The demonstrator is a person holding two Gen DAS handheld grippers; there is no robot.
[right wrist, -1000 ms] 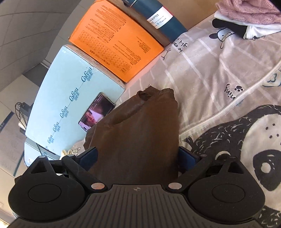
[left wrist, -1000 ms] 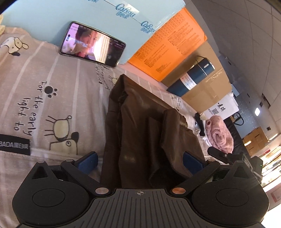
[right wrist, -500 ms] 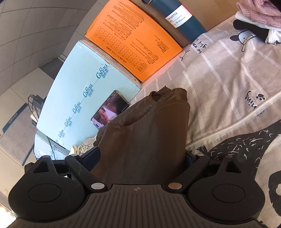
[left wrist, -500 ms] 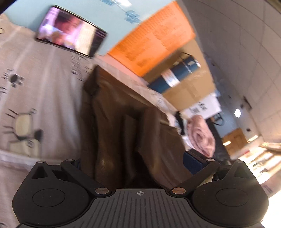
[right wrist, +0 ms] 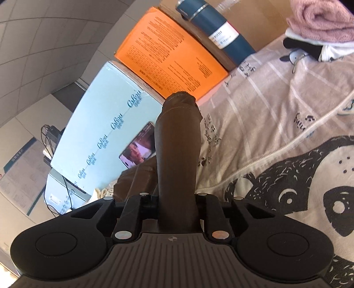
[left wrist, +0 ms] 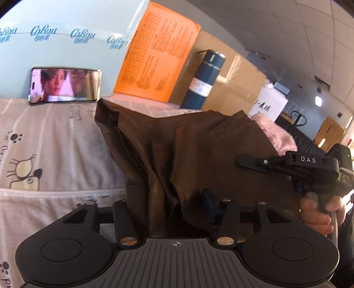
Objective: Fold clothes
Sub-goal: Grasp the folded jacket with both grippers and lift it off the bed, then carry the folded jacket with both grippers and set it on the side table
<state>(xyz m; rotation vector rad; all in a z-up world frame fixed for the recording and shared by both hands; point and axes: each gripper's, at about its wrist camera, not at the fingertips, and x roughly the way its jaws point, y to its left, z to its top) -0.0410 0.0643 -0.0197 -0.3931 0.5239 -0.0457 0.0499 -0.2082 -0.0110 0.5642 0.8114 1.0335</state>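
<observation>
A brown garment (left wrist: 188, 150) hangs bunched and lifted above the printed bed sheet (left wrist: 50, 141). My left gripper (left wrist: 170, 206) is shut on its near edge, with folds draped over the fingers. My right gripper (right wrist: 177, 203) is shut on another part of the same brown garment (right wrist: 179, 141), which stretches away taut toward the boxes. The right gripper also shows at the right of the left wrist view (left wrist: 309, 168), held by a hand beside the garment.
A phone (left wrist: 64, 85) playing video leans on a light blue box (left wrist: 66, 33). An orange box (left wrist: 159, 59), a dark blue bottle (left wrist: 203, 79) and cardboard boxes stand behind. A pink folded towel (right wrist: 320, 20) lies on black and white clothes at the far right.
Both grippers closed on the brown garment and raised it off the sheet. The cloth went from lying flat between open fingers to hanging pulled taut.
</observation>
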